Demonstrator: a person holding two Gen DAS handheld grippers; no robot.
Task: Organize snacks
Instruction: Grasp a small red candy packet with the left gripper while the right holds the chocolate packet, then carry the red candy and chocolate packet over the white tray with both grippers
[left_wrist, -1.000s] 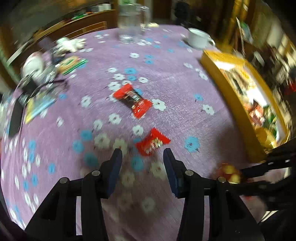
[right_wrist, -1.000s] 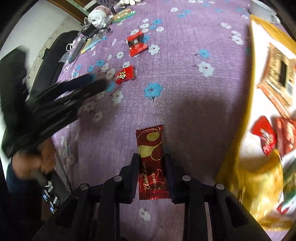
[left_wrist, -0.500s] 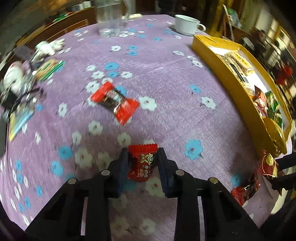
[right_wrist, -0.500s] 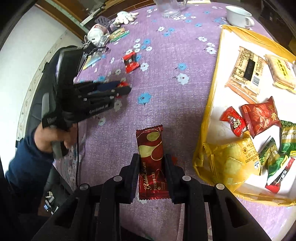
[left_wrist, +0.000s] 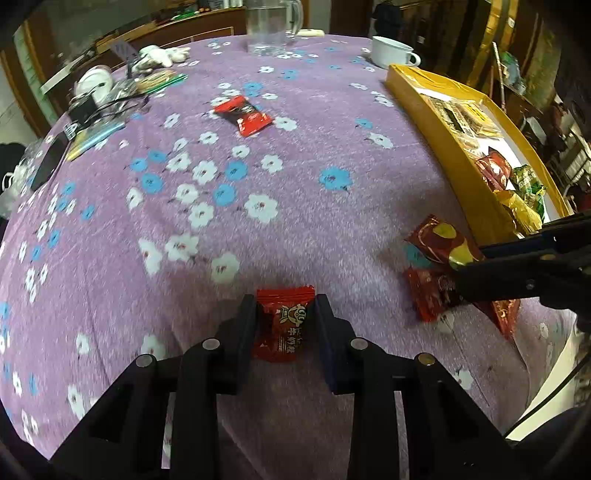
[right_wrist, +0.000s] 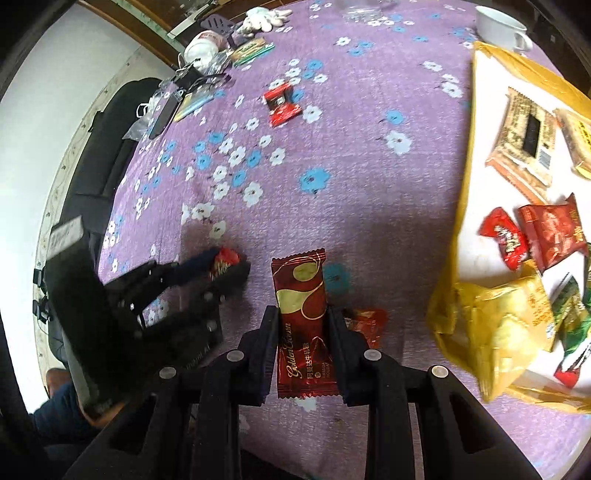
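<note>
My left gripper (left_wrist: 285, 314) is shut on a small red candy packet (left_wrist: 282, 325) and holds it above the purple flowered tablecloth (left_wrist: 295, 166). My right gripper (right_wrist: 302, 325) is shut on a long dark-red Golden Crown bar (right_wrist: 301, 321), left of the yellow tray (right_wrist: 465, 192). The tray holds several snack packets. A red snack (left_wrist: 242, 114) lies far out on the cloth; it also shows in the right wrist view (right_wrist: 280, 105). Another red packet (left_wrist: 432, 299) lies on the cloth under the right gripper and shows beside its fingers (right_wrist: 365, 323).
A white cup (left_wrist: 393, 55) and a glass jug (left_wrist: 271, 24) stand at the far edge. Clutter with a phone, cables and a wrapped bundle (left_wrist: 92, 96) sits at the far left. A dark chair (right_wrist: 110, 147) stands beside the table.
My left gripper closed on the small red candy and lifted it toward the right gripper. My right gripper kept hold of the dark-red bar and sank back nearer the cloth.
</note>
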